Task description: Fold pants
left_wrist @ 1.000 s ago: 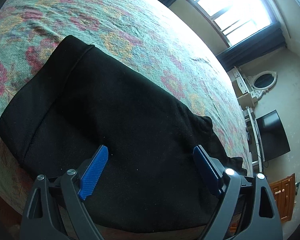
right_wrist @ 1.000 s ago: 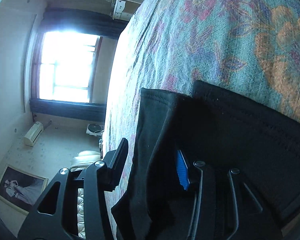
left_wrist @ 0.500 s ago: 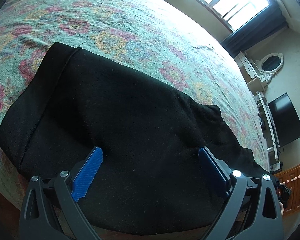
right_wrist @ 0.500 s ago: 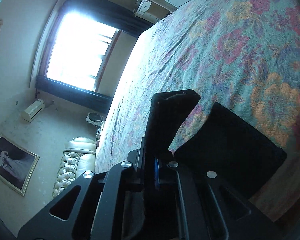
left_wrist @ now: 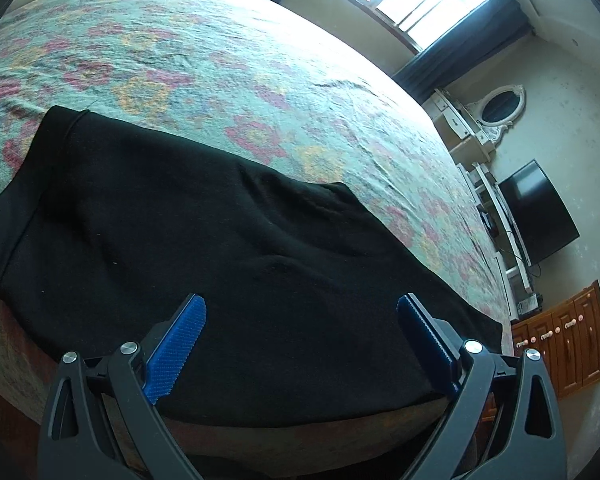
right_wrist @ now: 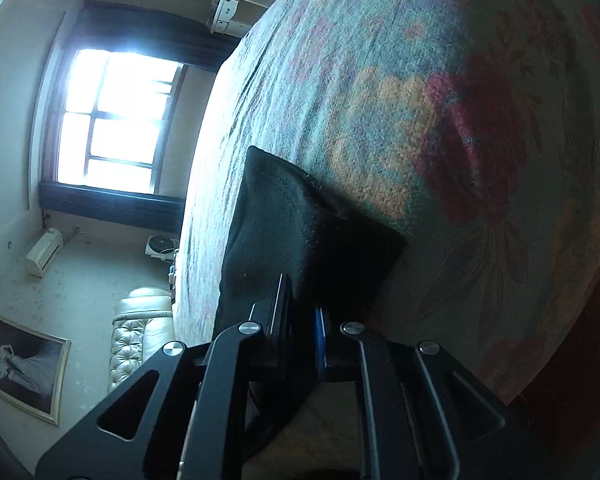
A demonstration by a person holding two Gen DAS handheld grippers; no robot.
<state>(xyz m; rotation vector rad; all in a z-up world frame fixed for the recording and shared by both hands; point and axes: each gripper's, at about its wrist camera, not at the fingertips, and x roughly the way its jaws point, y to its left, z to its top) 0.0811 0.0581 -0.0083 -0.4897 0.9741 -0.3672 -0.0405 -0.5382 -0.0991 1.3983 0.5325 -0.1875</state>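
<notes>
Left wrist view: the left gripper (left_wrist: 300,320) gapes wide above one pair of black pants (left_wrist: 220,248) on the floral bedspread (left_wrist: 220,60). The right gripper (right_wrist: 302,320) is clamped on a pants (right_wrist: 300,232) edge. No writing is legible.

Ahead of the wide-spread jaws of the left gripper (left_wrist: 300,314), whose pads (left_wrist: 176,350) are ridged bright blue on black frames with silver screws, the pants (left_wrist: 204,248) are plain black. Beyond them the bedspread (left_wrist: 228,76) is teal green with a pattern of pink-red and orange flowers. The right gripper (right_wrist: 302,320) is black, with a sliver of blue pad (right_wrist: 320,338), pinched on black cloth.
</notes>
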